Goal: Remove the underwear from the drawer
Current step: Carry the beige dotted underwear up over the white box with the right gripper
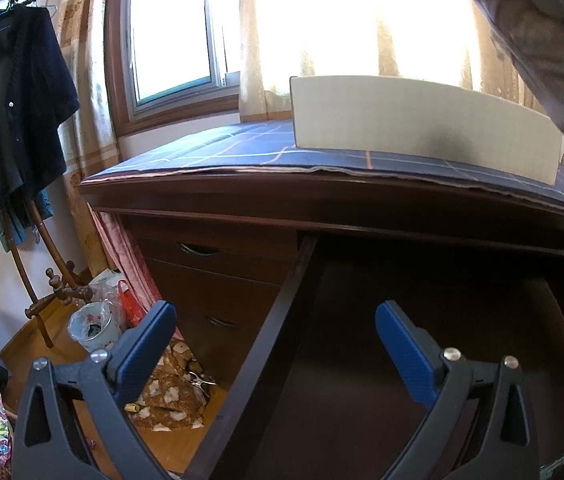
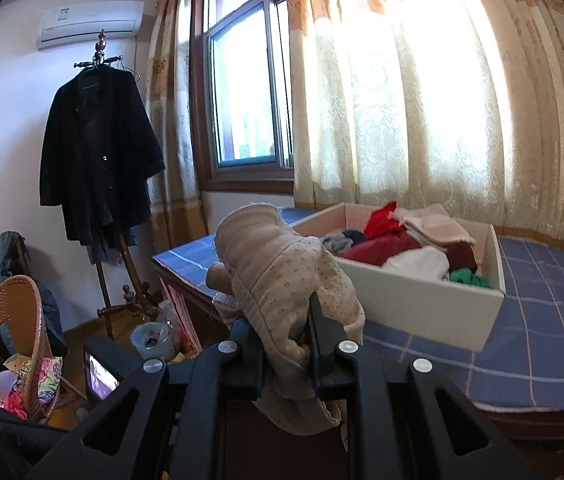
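In the right wrist view my right gripper [image 2: 284,344] is shut on a beige dotted pair of underwear [image 2: 282,276], held up in the air just left of a white cardboard box [image 2: 414,300] that stands on the desk and holds several garments. In the left wrist view my left gripper [image 1: 277,344] is open with nothing between its blue pads [image 1: 402,352]. It hovers over the pulled-out dark wooden drawer [image 1: 277,320], whose inside looks dark and shows no clothes. The held underwear [image 1: 538,52] hangs blurred at the top right, above the white box [image 1: 422,124].
A blue checked cloth [image 2: 542,320] covers the desk top under the window and curtains. A coat rack with a dark coat [image 2: 97,160] stands to the left. A small bin [image 1: 93,326], bags and patterned fabric lie on the floor. A wicker basket [image 2: 13,332] stands at the left.
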The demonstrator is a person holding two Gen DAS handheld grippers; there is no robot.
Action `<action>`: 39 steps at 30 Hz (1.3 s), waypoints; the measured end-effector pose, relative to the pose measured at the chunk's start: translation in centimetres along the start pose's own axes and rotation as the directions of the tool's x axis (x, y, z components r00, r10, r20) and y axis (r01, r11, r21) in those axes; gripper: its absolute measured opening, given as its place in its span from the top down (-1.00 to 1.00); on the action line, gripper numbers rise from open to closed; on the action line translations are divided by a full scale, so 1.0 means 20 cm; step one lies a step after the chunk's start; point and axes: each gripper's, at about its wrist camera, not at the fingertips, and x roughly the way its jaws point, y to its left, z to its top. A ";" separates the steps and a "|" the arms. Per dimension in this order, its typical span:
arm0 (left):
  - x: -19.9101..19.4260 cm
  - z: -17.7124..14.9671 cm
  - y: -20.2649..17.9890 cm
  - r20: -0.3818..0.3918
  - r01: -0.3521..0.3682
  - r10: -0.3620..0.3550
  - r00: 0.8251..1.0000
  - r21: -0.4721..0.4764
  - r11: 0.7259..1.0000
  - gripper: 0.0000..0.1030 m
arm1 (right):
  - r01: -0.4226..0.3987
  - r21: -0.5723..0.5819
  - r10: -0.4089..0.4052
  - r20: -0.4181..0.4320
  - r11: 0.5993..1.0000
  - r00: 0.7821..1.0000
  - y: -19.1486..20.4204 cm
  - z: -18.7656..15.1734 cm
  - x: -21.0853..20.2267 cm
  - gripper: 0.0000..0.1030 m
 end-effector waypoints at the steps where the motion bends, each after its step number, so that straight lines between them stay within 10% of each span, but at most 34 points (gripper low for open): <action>1: 0.00 0.00 0.00 -0.001 0.001 -0.001 1.000 -0.001 1.000 -0.97 | 0.002 -0.005 -0.002 0.005 1.000 1.000 0.01 0.02 0.01 0.65; 39: 0.02 -0.01 0.00 -0.016 0.018 -0.018 1.000 0.014 1.000 -0.97 | 0.075 -0.017 -0.074 0.054 0.997 0.996 -0.10 0.45 0.52 0.65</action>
